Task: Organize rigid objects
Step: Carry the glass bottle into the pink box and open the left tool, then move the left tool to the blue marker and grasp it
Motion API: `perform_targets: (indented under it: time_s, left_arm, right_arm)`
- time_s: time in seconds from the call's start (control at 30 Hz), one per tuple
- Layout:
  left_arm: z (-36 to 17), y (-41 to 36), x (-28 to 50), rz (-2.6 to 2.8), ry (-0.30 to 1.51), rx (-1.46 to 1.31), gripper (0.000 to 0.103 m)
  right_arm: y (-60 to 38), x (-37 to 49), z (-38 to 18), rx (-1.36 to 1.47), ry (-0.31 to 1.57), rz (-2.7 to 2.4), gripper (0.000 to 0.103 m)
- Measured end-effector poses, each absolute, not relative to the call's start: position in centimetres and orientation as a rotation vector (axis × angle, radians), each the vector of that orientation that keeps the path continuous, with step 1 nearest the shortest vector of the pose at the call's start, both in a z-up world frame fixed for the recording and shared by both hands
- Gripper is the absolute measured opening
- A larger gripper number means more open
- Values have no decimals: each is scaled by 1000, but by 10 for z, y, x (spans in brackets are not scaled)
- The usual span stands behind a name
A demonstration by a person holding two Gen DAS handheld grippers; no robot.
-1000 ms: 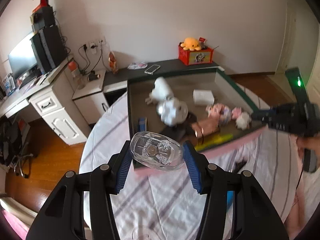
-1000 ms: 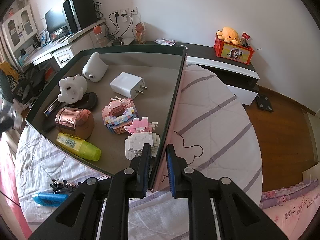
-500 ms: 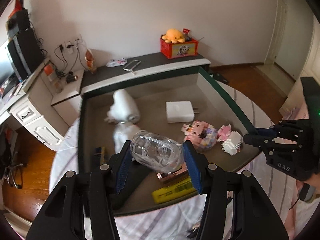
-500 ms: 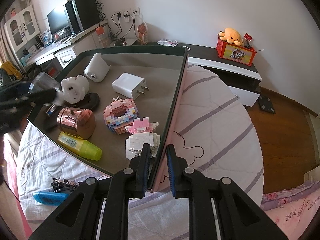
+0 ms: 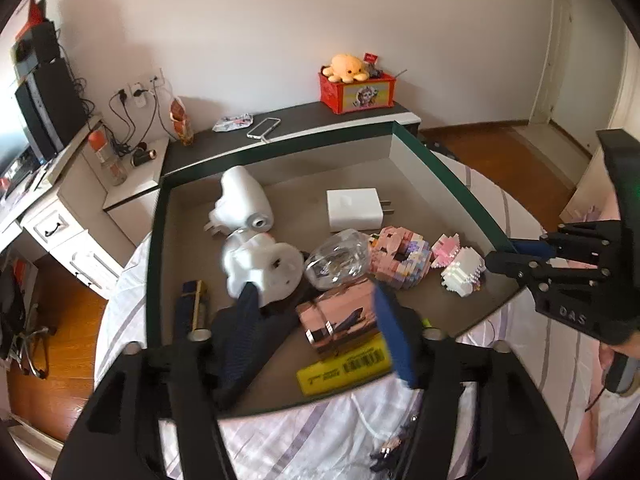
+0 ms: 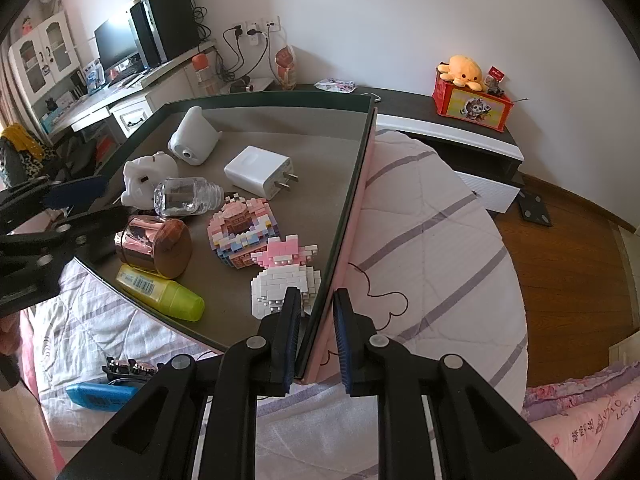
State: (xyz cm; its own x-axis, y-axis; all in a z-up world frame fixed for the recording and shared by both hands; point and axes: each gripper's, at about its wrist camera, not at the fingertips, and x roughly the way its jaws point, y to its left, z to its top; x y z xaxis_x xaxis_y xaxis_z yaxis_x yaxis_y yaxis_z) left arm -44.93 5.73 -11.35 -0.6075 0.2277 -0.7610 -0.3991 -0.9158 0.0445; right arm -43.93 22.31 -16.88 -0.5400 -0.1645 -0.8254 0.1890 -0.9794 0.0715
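Observation:
A clear glass bottle [image 5: 338, 258] lies in the green-rimmed tray [image 5: 444, 178], between a white pig figure [image 5: 262, 266] and a pink brick model [image 5: 400, 258]; it also shows in the right wrist view [image 6: 186, 196]. My left gripper [image 5: 316, 320] is open and empty just above the tray's near side, over a copper jar [image 5: 340, 320]. My right gripper [image 6: 316, 316] is shut on the tray's right wall [image 6: 352, 200].
The tray also holds a white charger [image 5: 354, 210], a white camera [image 5: 244, 200], a pink-white brick figure [image 5: 460, 262] and a yellow tube [image 5: 344, 368]. A blue item [image 6: 102, 394] and a black clip [image 6: 128, 368] lie on the striped bedcover. A desk and dark shelf stand behind.
My left gripper carried the glass bottle over the tray, then opened and let it go. The bottle now lies in the tray. My right gripper stayed clamped on the tray wall.

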Motion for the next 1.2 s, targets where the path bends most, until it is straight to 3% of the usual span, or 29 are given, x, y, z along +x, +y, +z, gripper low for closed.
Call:
perform_targets:
  time_s: [0.1, 0.23, 0.67, 0.9, 0.97, 1.03, 1.13, 1.2]
  left_arm:
    - [-106, 44, -434, 2542, 271, -1110, 90]
    - [-103, 30, -410, 2540, 261, -1074, 98]
    - [-149, 29, -336, 2433, 419, -1122, 100]
    - [-170, 33, -322, 2402, 417, -1158, 99]
    - [-177, 35, -322, 2417, 466, -1172, 85]
    - [-185, 29, -329, 2387, 410, -1240, 42]
    - [-183, 19, -334, 2395, 324, -1253, 19]
    - [-181, 13, -335, 2395, 309, -1257, 18]
  right_arm:
    - [223, -439, -169, 1388, 38, -2594, 17]
    - [222, -440, -169, 1394, 39, -2596, 17]
    - [218, -436, -167, 1409, 91, -2614, 17]
    - [216, -436, -167, 1436, 102, -2617, 17]
    - [216, -436, -167, 1438, 104, -2621, 17]
    - [216, -436, -167, 1439, 99, -2621, 17]
    - [217, -436, -167, 1440, 92, -2621, 17]
    - [217, -436, -167, 1439, 91, -2620, 17]
